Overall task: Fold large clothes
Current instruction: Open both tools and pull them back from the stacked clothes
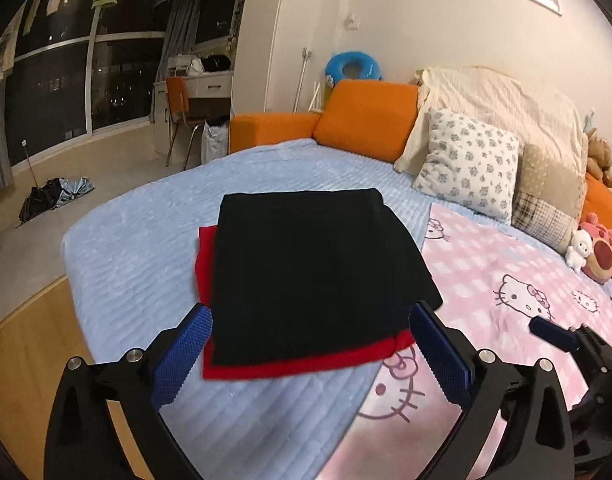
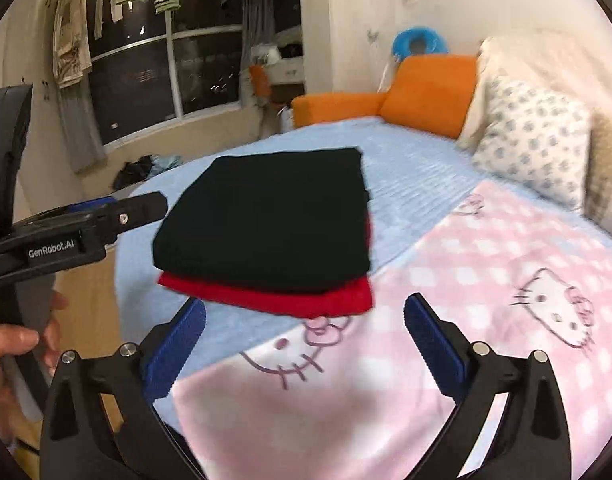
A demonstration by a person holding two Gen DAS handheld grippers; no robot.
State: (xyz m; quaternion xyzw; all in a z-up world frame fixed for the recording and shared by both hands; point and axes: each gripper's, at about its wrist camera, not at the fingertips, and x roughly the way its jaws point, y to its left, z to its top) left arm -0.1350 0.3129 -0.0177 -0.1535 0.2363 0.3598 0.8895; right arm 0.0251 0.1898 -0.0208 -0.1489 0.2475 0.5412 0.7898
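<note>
A folded black garment (image 1: pixel 313 272) lies flat on top of a folded red garment (image 1: pixel 290 366) on the light blue bed cover (image 1: pixel 138 264). The stack also shows in the right wrist view, black (image 2: pixel 270 216) over red (image 2: pixel 290 300). My left gripper (image 1: pixel 309 340) is open and empty, its blue pads just above the stack's near edge. My right gripper (image 2: pixel 306 336) is open and empty, hovering just short of the red edge. The right gripper shows at the right edge of the left view (image 1: pixel 561 336); the left gripper shows at the left of the right view (image 2: pixel 118 216).
A pink Hello Kitty blanket (image 1: pixel 505 288) covers the bed's right side. Pillows (image 1: pixel 469 164) and plush toys (image 1: pixel 593 248) line the orange sofa back (image 1: pixel 365 116). The bed's left edge drops to a wooden floor (image 1: pixel 26 344). A dark heap (image 1: pixel 54 196) lies by the window.
</note>
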